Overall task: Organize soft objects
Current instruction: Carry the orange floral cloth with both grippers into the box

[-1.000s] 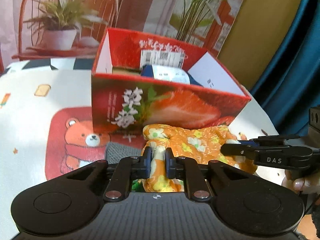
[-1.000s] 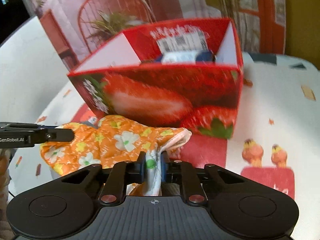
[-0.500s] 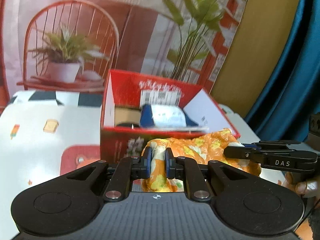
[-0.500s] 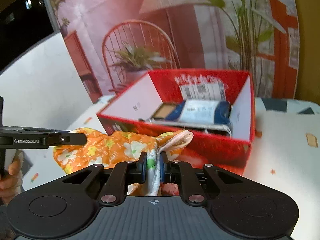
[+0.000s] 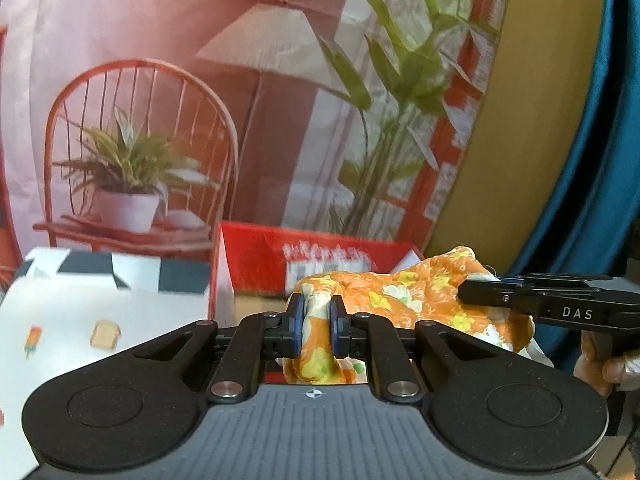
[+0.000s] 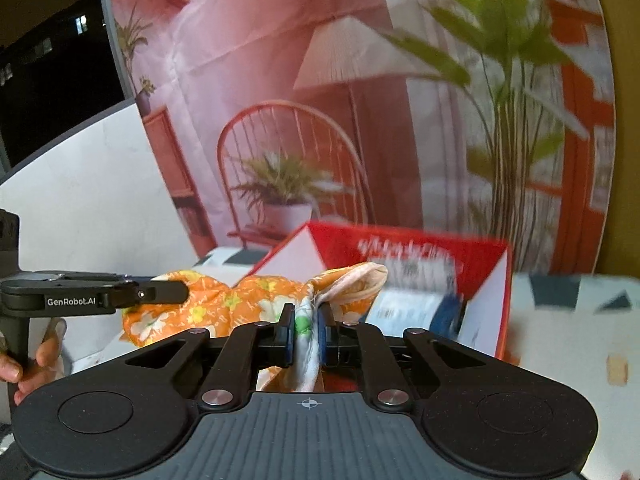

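An orange floral cloth [image 5: 404, 300] hangs in the air, stretched between both grippers. My left gripper [image 5: 316, 322] is shut on one bunched corner of it. The right gripper [image 6: 307, 330] is shut on the other end, where the white lining [image 6: 308, 344] shows. In the left wrist view the right gripper [image 5: 468, 294] comes in from the right, pinching the cloth's far edge. The left gripper [image 6: 182, 291] enters the right wrist view from the left. Behind the cloth stands the open red strawberry box [image 5: 256, 264] [image 6: 424, 252], holding a blue-and-white packet [image 6: 420, 308].
The box sits on a white tablecloth [image 5: 100, 312] printed with small pictures. A backdrop [image 5: 200, 80] printed with a chair, lamp and plants stands behind the table. A blue curtain [image 5: 600, 160] hangs at the right. A hand [image 6: 36, 364] grips the left gripper's handle.
Both grippers have risen with the cloth, lifting it off the table to about the box rim's height. The views have tilted up, so the box front has dropped out of sight.
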{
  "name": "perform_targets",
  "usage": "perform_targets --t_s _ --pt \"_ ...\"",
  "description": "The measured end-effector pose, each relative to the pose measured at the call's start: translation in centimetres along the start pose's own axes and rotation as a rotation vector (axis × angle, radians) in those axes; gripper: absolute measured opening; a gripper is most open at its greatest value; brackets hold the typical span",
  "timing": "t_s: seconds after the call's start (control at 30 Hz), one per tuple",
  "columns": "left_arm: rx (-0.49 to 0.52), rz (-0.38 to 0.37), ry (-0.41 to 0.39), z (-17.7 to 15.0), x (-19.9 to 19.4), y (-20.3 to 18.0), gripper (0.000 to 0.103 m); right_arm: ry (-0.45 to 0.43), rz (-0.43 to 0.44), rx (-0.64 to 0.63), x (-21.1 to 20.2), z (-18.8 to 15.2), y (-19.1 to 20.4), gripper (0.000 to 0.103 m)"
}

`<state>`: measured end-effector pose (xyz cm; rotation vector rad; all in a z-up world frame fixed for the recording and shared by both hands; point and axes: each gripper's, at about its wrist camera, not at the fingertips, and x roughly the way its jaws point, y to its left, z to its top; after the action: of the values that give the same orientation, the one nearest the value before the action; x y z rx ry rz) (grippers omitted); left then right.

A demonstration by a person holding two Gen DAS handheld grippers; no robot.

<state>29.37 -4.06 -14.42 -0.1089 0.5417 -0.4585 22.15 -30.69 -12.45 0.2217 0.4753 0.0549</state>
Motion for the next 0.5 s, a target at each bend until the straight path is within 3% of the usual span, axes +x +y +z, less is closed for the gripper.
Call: perform_targets --t_s 0.13,0.27,0.5 --pt "0.029 0.034 -0.038 1.7 2.2 0.1 0.014 -0.020 -0.054 -0.088 2.2 2.1 -0.1 0.010" --pt "0.054 0.068 -0.029 2.7 5.0 0.5 0.014 -0.024 -0.107 -0.167 5.1 3.1 -0.5 0.010" --pt "0.089 0.068 0.150 1.4 11.3 1.3 0.014 0.090 -0.168 -0.120 10.6 1.3 -3.1 0.010"
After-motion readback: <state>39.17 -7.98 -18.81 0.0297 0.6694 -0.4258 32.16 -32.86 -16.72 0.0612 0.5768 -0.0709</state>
